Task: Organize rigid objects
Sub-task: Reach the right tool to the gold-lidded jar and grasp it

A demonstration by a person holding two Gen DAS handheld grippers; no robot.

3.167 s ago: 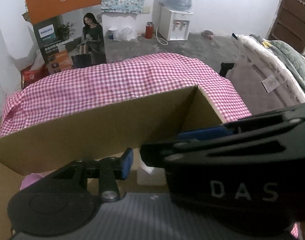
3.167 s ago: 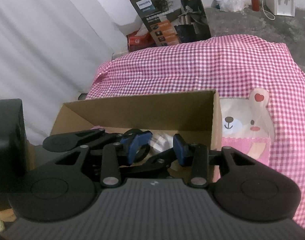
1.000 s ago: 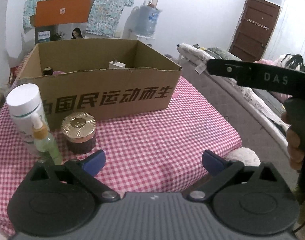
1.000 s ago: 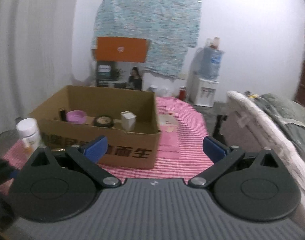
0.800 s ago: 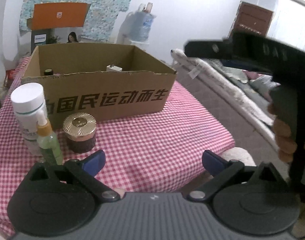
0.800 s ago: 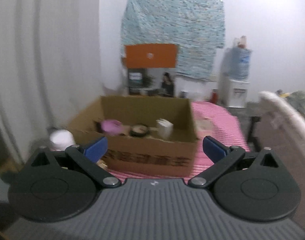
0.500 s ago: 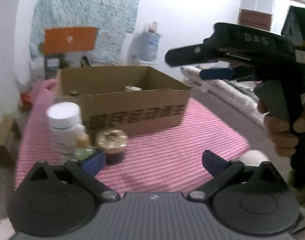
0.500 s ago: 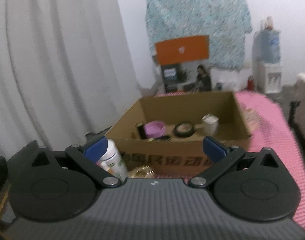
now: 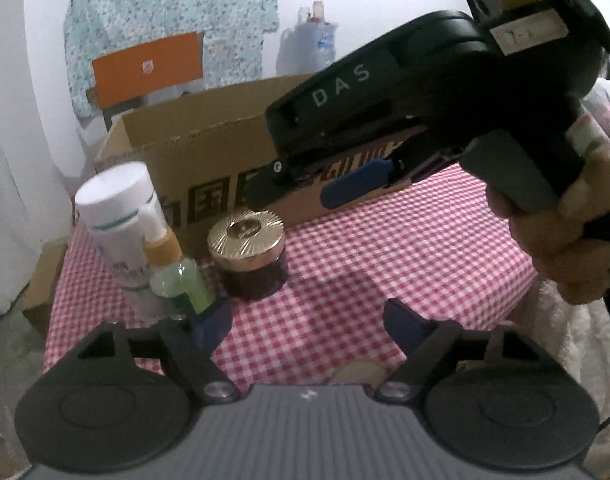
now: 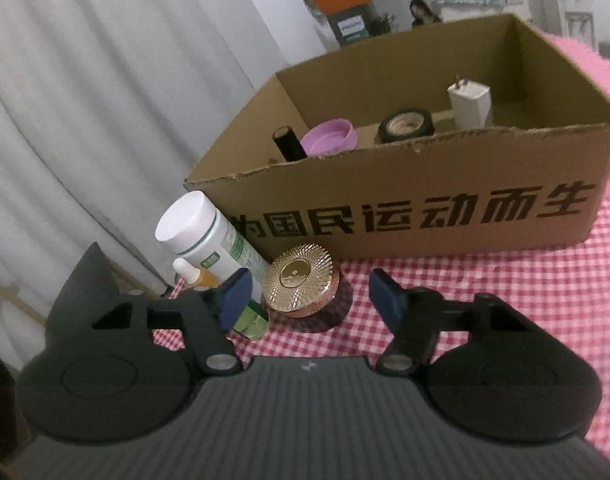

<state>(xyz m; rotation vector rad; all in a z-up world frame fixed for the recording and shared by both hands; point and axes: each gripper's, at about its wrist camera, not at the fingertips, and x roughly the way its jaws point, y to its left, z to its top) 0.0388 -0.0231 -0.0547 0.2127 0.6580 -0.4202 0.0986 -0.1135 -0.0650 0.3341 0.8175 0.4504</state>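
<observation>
Now the gold-lidded jar [image 10: 301, 280] sits between the right gripper's [image 10: 309, 294] closing, half-wide jaws, untouched.

Dim, cool indoor light, no glare. Both views soft with motion blur, strong fisheye bending at edges. Soft shadow on pink-and-white checked tablecloth [image 9: 385, 248] under dark glass jar with ribbed gold lid [image 9: 247, 256]. Brown cardboard box [image 10: 425, 216] lettering smeared.
</observation>
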